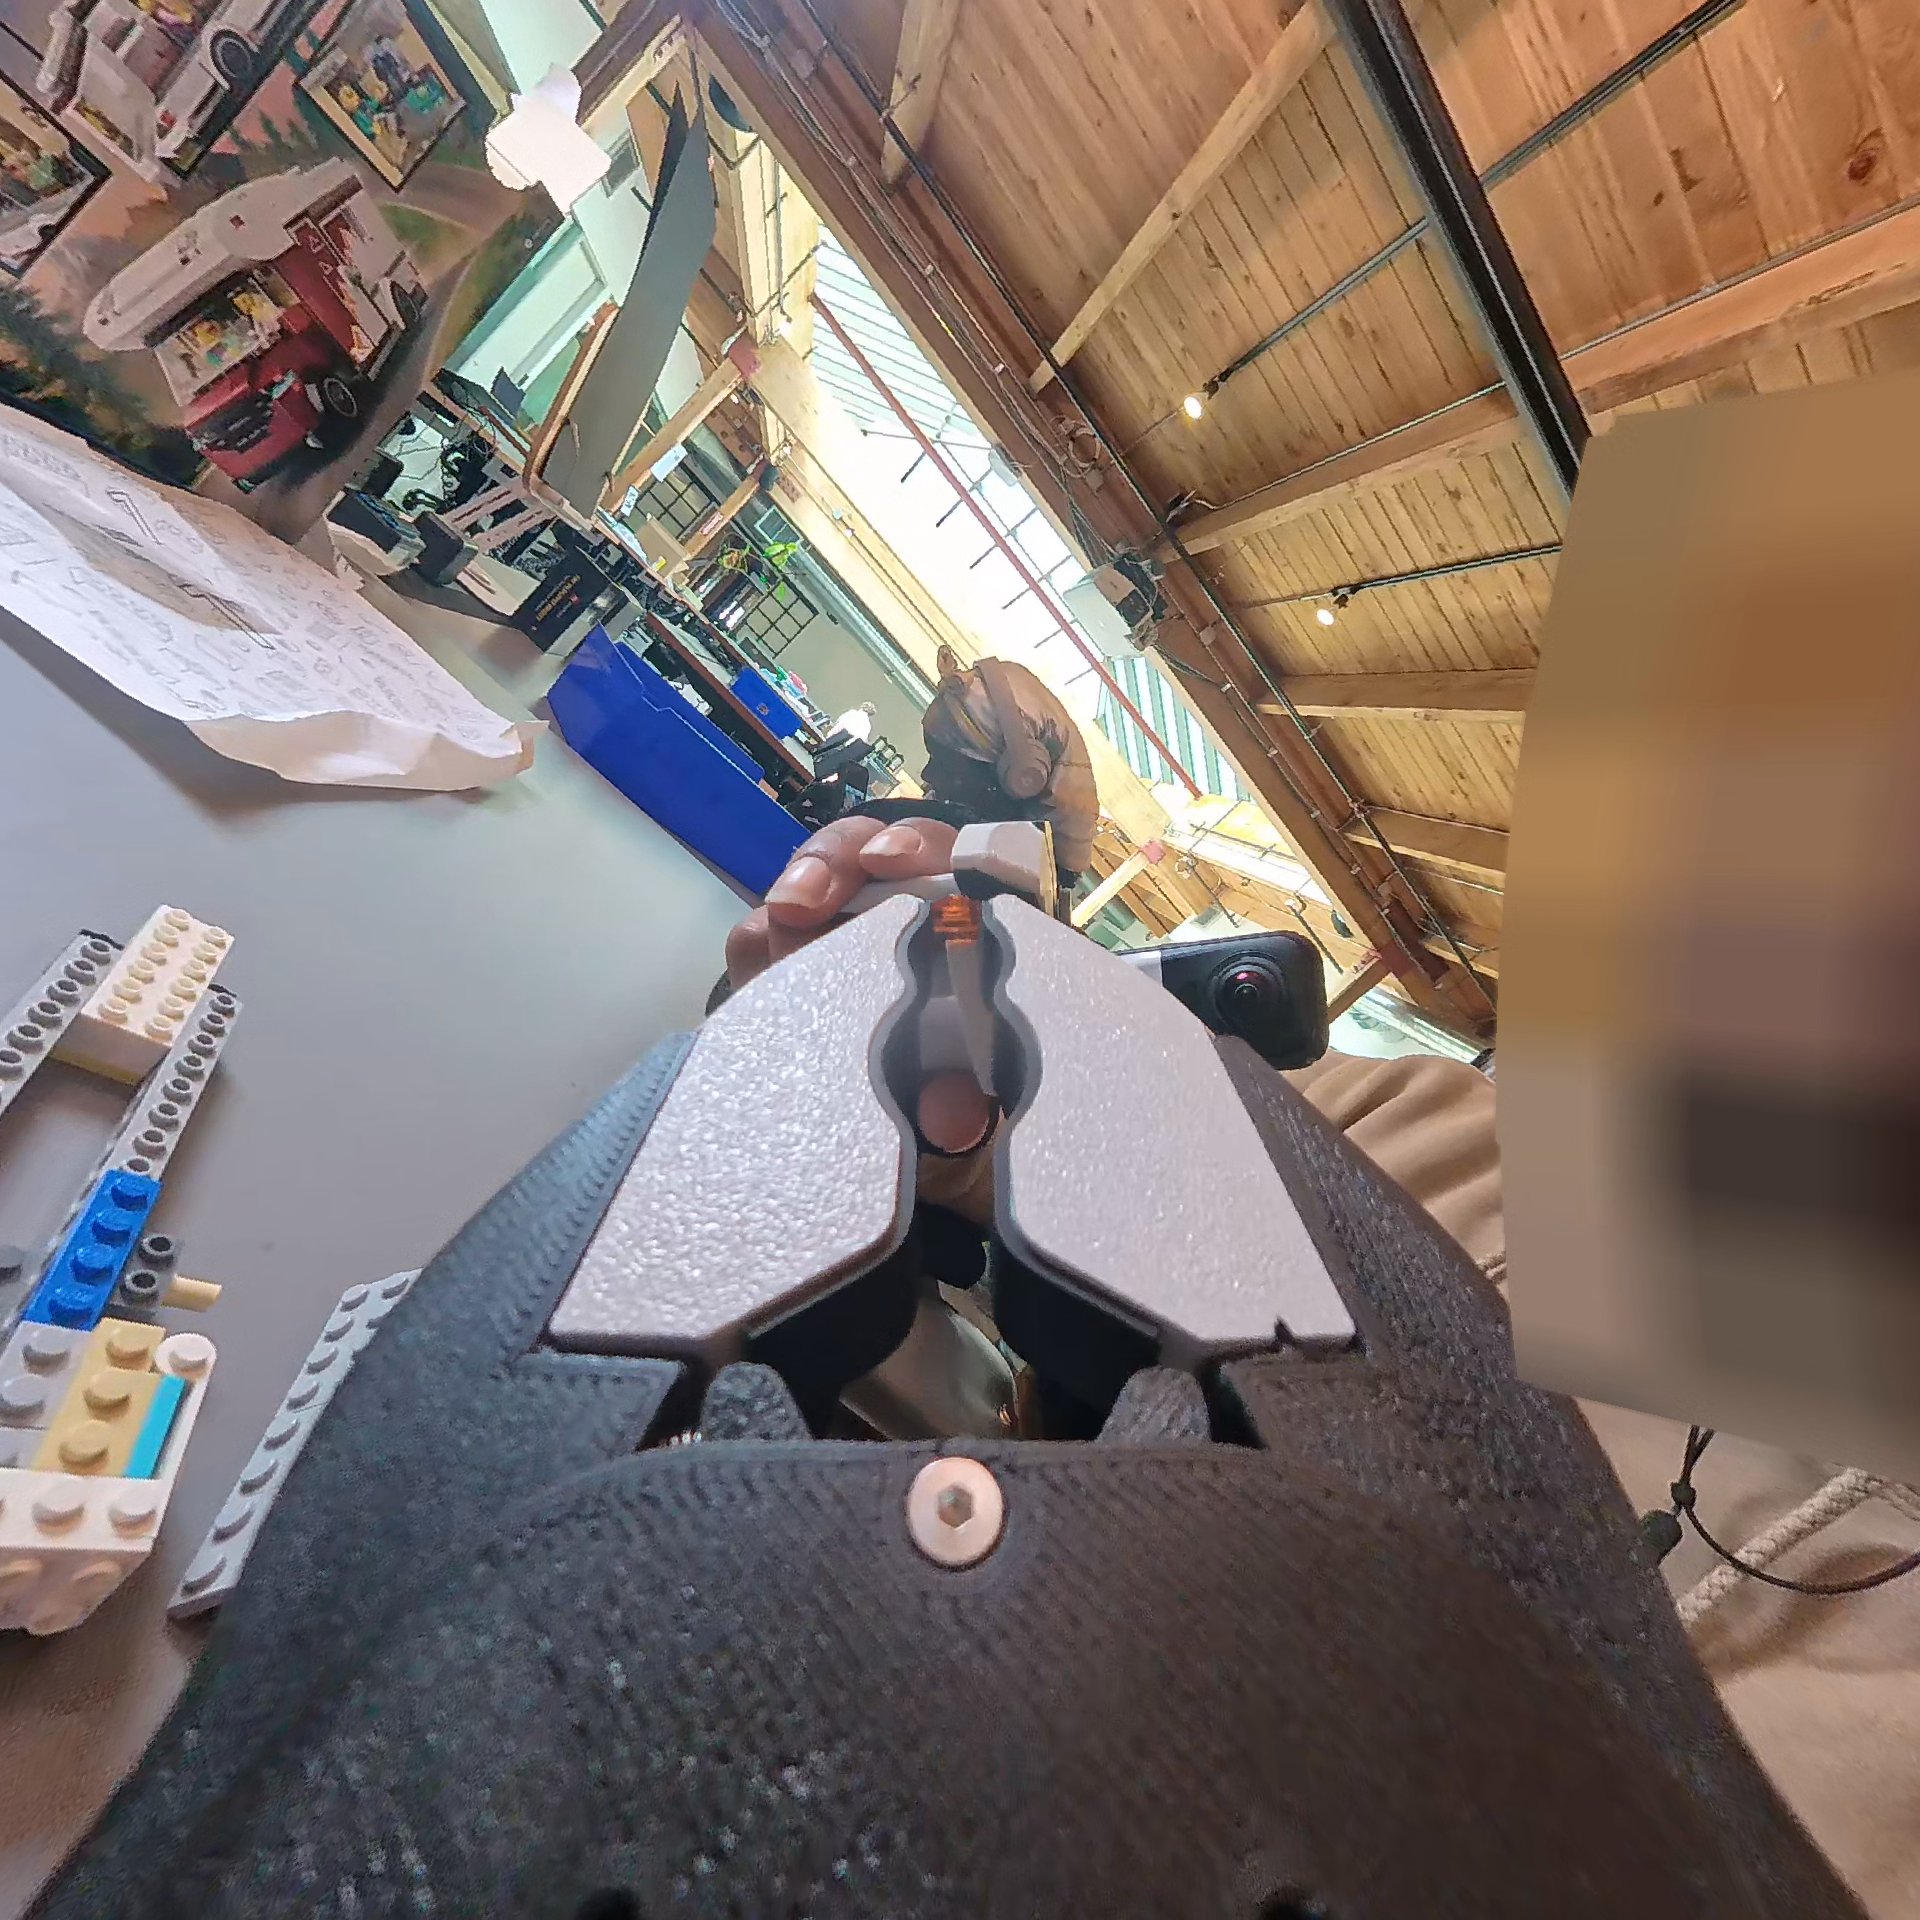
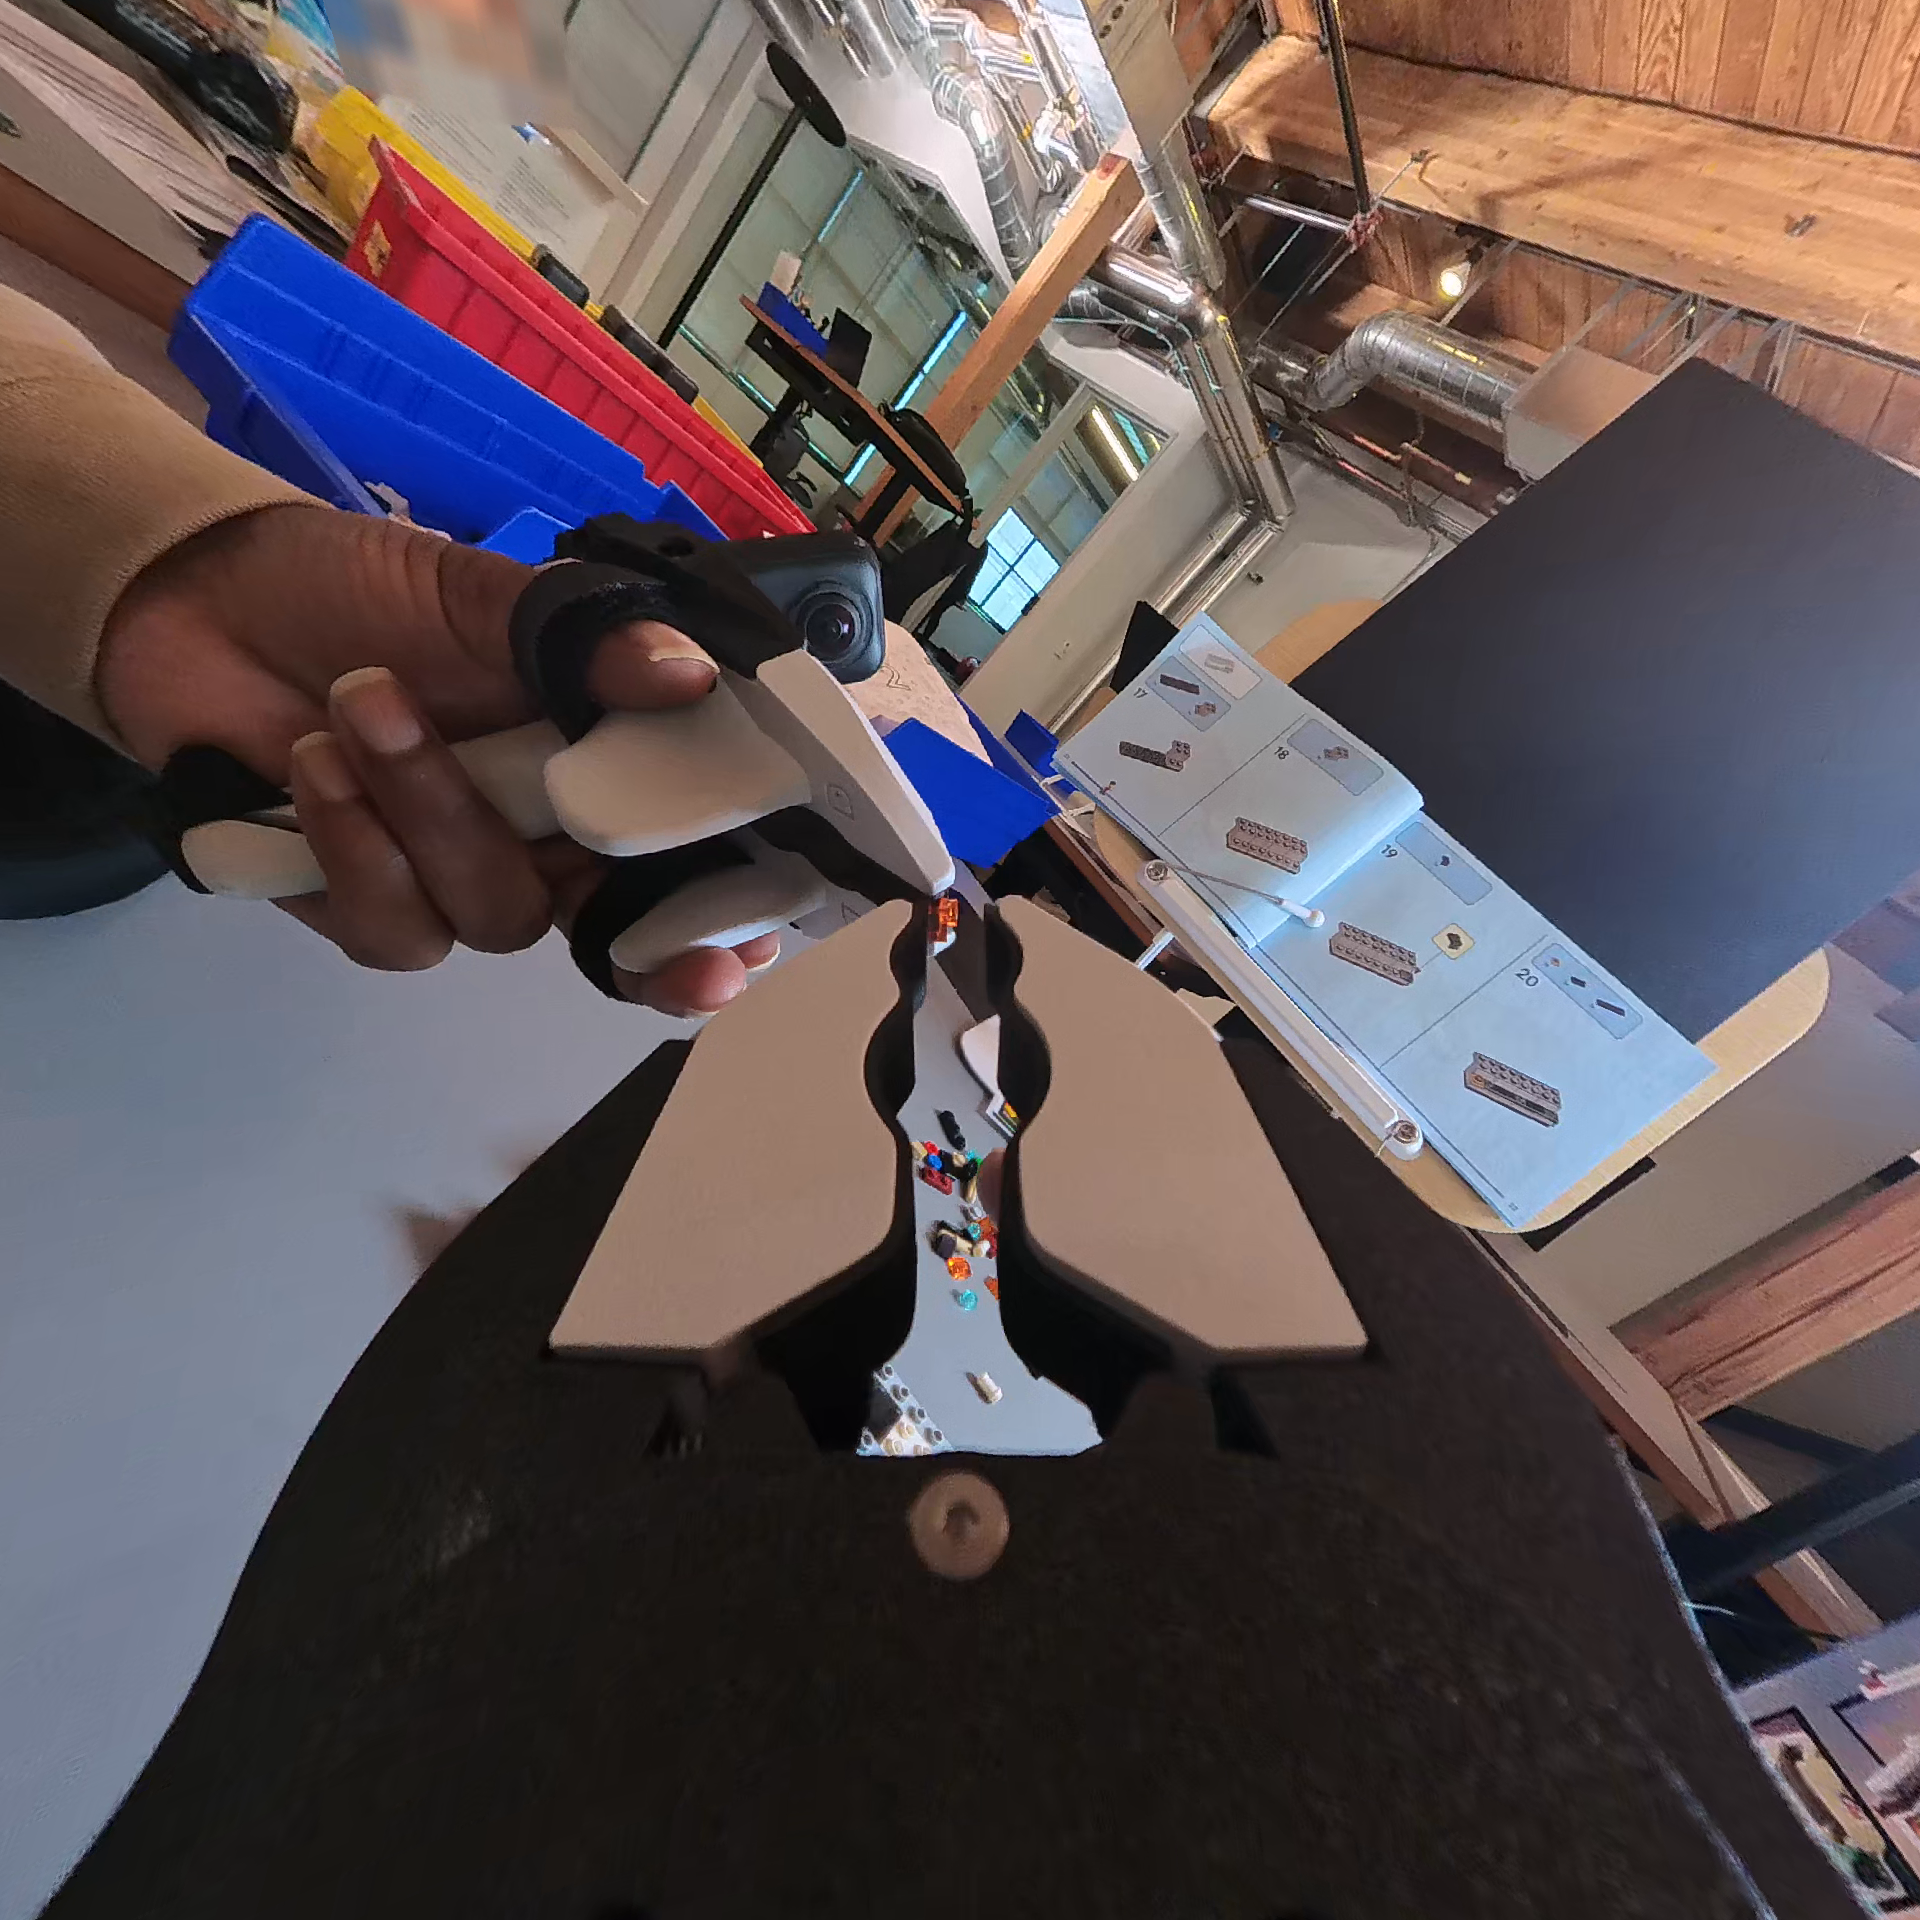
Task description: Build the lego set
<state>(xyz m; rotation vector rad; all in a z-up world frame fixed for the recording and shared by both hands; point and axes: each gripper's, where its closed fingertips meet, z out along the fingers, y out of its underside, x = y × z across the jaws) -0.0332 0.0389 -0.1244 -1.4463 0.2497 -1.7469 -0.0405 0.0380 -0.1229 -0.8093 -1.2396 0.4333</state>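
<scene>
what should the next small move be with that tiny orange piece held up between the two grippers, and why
Probably let one gripper release while the other keeps its pinch. The transparent orange piece sits at the tips of both the left gripper and the right gripper, which meet tip to tip in mid-air. The partly built base lies on the grey table, so one gripper must carry the piece down alone.

Partly built lego model point(image 1: 99, 1340) cut off by the left wrist view's edge at 9 o'clock. Loose small pieces point(image 2: 958, 1210) seen through the jaws' gap, too small to identify. Orange piece point(image 2: 943, 916) mostly hidden between fingertips.
</scene>
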